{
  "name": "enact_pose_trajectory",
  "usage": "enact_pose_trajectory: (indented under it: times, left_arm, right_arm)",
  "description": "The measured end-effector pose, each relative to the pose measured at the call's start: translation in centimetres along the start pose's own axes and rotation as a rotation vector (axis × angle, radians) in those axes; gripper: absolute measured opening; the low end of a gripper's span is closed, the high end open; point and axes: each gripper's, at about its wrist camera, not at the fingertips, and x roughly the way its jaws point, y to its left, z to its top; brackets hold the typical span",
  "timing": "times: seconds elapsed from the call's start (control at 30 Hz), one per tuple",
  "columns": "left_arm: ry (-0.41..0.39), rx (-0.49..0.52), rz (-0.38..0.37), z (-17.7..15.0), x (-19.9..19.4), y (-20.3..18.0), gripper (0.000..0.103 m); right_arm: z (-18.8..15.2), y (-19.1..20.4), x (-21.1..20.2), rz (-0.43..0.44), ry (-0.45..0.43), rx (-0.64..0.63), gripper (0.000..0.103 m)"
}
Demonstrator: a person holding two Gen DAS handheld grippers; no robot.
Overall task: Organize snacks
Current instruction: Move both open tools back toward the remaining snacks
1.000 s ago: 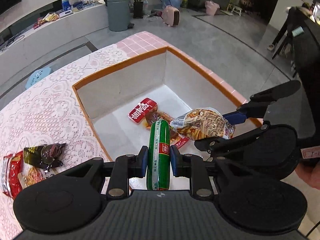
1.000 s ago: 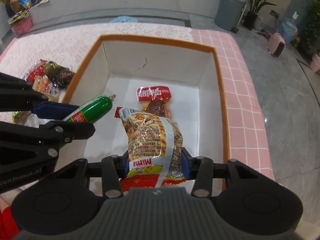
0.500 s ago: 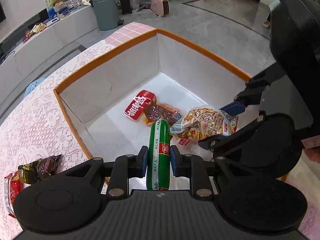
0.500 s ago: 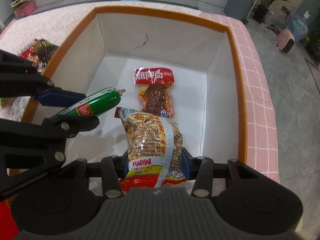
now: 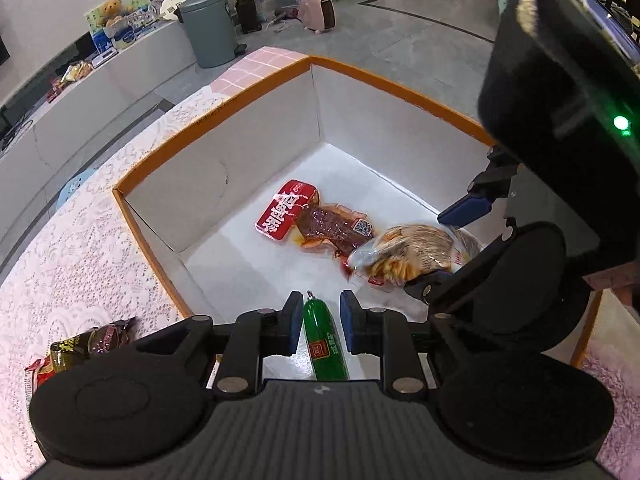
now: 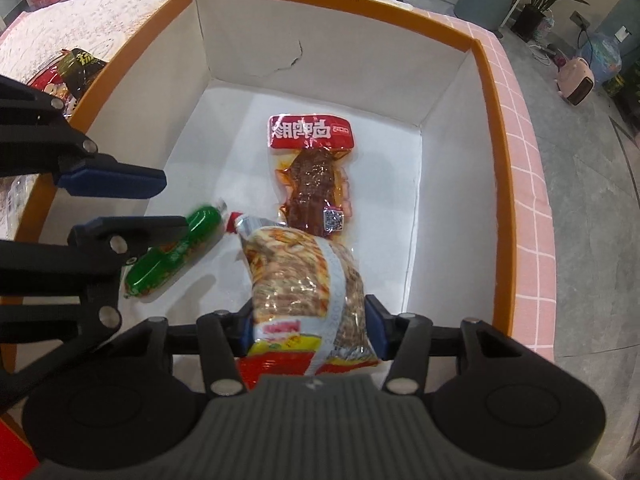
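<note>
Both tongs are reaching down into the orange-rimmed box (image 6: 494, 92). Left gripper (image 5: 318, 320) is standing apart from the green sausage (image 5: 324, 344); pads are showing gaps each side, sausage lying between them on the white floor. Right gripper (image 6: 306, 326) is opening its jaws, the crispy snack bag (image 6: 304, 276) sitting between them, its far end lying on the red duck-meat pack (image 6: 314, 168) ahead. Loose snack packets (image 5: 80, 346) are waiting outside the box wall, left of the left gripper, on lace tablecloth (image 5: 68, 248).

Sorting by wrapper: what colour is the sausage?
Green sausage with a red label, best in the left wrist view.
</note>
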Motion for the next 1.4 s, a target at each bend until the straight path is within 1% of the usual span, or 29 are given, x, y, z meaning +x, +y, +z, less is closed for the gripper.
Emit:
enact_pose_trajectory:
  times: [0.07,0.17,0.2,0.23,0.3,0.37,0.4,0.6,0.73,0.9,1.07,1.17,1.27,1.33,1.4]
  left_arm:
    - [-0.007,-0.006,0.002,-0.1,-0.5,0.1,0.03]
    - [-0.007,-0.037,-0.007,-0.2,-1.3,0.6,0.034]
    - [-0.006,-0.053,-0.011,-0.2,-1.7,0.8,0.037]
    - [-0.007,-0.069,-0.016,-0.3,-2.0,1.0,0.041]
    - [-0.014,-0.092,-0.019,-0.4,-2.7,1.3,0.044]
    - [-0.022,-0.1,-0.012,-0.6,-3.5,1.5,0.045]
    - [-0.028,-0.103,-0.009,-0.8,-4.0,1.6,0.045]
    - [-0.089,-0.15,0.026,-1.7,-7.2,2.7,0.047]
    - [-0.13,-0.211,0.042,-2.8,-9.8,4.1,0.05]
    - [-0.186,-0.31,0.069,-4.7,-12.7,6.3,0.05]
    - [-0.237,-0.387,0.126,-6.9,-15.2,8.4,0.052]
    - [-0.254,-0.426,0.16,-8.2,-16.3,9.8,0.053]
    - [-0.267,-0.463,0.178,-9.6,-16.9,11.4,0.053]
    - [-0.264,-0.484,0.19,-10.5,-17.1,12.4,0.053]
    - [-0.253,-0.496,0.199,-11.4,-17.0,13.4,0.053]
  right_arm:
    - [0.0,0.2,-0.4,-0.016,0.001,-0.013,0.056]
    - [0.1,0.5,-1.2,-0.045,0.002,-0.027,0.066]
    - [0.1,0.5,-1.5,-0.055,0.001,-0.03,0.069]
    - [0.2,0.6,-1.8,-0.065,0.0,-0.031,0.069]
    - [0.2,0.7,-2.4,-0.075,-0.001,-0.026,0.071]
    - [0.2,0.8,-3.2,-0.08,-0.01,-0.011,0.076]
    - [0.1,0.8,-3.7,-0.082,-0.018,-0.001,0.077]
    - [0.2,1.8,-7.1,-0.083,-0.096,0.052,0.077]
    - [0.4,2.8,-9.1,-0.036,-0.138,0.099,0.077]
    - [0.9,5.0,-11.0,0.012,-0.205,0.147,0.077]
    - [1.0,7.8,-12.5,0.053,-0.283,0.204,0.077]
    - [1.0,9.8,-13.2,0.096,-0.333,0.224,0.078]
    - [0.8,11.7,-13.6,0.129,-0.382,0.228,0.081]
    - [0.7,13.1,-13.4,0.146,-0.396,0.233,0.081]
    - [0.8,14.2,-12.8,0.182,-0.399,0.245,0.081]
